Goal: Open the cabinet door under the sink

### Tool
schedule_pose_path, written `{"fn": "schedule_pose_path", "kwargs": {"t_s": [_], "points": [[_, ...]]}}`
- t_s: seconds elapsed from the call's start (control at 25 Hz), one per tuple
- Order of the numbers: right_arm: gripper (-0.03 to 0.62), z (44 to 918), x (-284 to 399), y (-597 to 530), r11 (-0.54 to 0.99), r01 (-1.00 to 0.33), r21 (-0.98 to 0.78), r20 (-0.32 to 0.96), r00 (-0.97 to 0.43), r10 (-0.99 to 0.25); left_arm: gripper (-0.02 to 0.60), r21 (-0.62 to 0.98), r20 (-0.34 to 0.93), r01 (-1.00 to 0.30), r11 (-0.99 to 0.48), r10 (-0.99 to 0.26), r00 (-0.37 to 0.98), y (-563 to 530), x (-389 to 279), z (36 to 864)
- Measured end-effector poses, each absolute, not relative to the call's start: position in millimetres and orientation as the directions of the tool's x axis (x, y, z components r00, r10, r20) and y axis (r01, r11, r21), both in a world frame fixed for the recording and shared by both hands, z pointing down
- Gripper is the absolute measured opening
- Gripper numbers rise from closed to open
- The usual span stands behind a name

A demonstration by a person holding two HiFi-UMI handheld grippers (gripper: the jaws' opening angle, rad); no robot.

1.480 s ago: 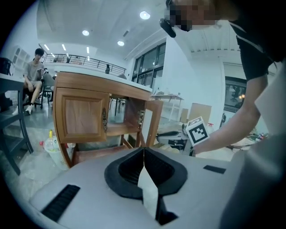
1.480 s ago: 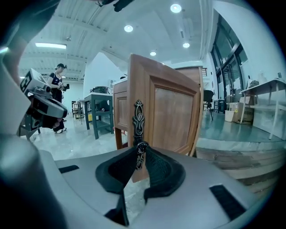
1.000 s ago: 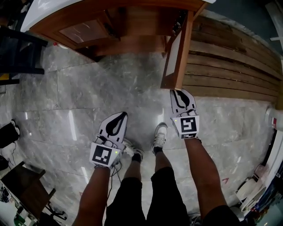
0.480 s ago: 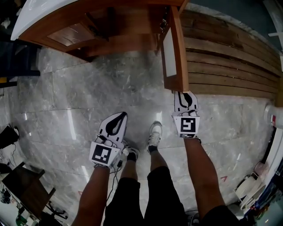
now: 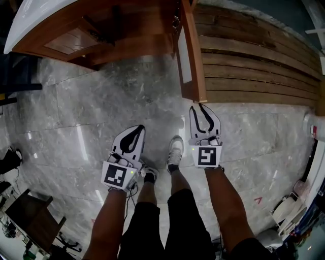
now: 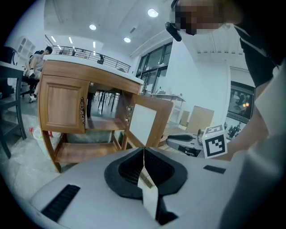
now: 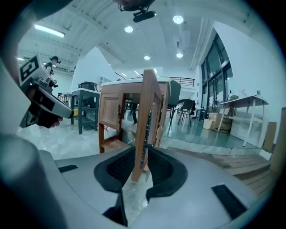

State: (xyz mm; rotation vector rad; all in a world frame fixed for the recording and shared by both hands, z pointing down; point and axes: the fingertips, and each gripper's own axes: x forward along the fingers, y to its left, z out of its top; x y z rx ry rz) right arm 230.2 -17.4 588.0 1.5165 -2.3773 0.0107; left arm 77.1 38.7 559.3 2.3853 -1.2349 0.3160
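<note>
- grey marble floor fills the middle of the head view; wooden slat decking lies at the far right.
- sink cabinet stands at the far side, brown wood under a white countertop, open below with a low shelf.
- left-hand door of the cabinet is shut flat against the frame.
- cabinet door on the right stands swung wide open, edge-on toward the person, with its pale inner panel facing left.
- right gripper sits just near of the door's free edge and points at it. its jaws have just been opening and now stand apart.
- in the right gripper view the door edge lines up with the gap between the jaws. neither pad presses on it, and i cannot tell whether the wood reaches in past the tips.
- left gripper hangs over bare floor, left of and nearer than the right one, well apart from the cabinet. its jaws are together with nothing between them.
- person's shoes stand on the marble between the two grippers.
- marker cube on the right gripper faces up at the head camera.
- dark furniture and loose cables sit at the near left edge, too small to make out.
</note>
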Motion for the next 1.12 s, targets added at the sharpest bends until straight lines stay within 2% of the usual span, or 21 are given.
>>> {"fn": "schedule_pose_path", "kwargs": {"t_s": [0.4, 0.48, 0.64, 1.12], "points": [[0.101, 520.1, 214.5, 15.2, 0.359, -0.932, 0.045, 0.197, -0.344, -0.918, 0.023, 0.289, 0.349, -0.826, -0.484, -0.750, 0.562, 47.3, 69.4, 536.5], [0.089, 508.1, 211.0, 20.7, 0.348, -0.936, 0.051, 0.186, -0.333, -0.924, 0.023, 0.291, 0.335, -0.828, -0.479, -0.760, 0.557, 49.1, 64.1, 527.5], [0.024, 482.8, 204.8, 35.3, 0.326, -0.944, 0.052, 0.179, -0.312, -0.933, 0.023, 0.293, 0.305, -0.838, -0.461, -0.785, 0.539, 56.5, 50.6, 503.5], [0.021, 408.8, 133.0, 88.6, 0.419, -0.908, 0.007, 0.179, -0.411, -0.894, 0.023, 0.260, 0.246, -0.863, -0.432, -0.835, 0.492, 74.3, -11.3, 419.8]]}}
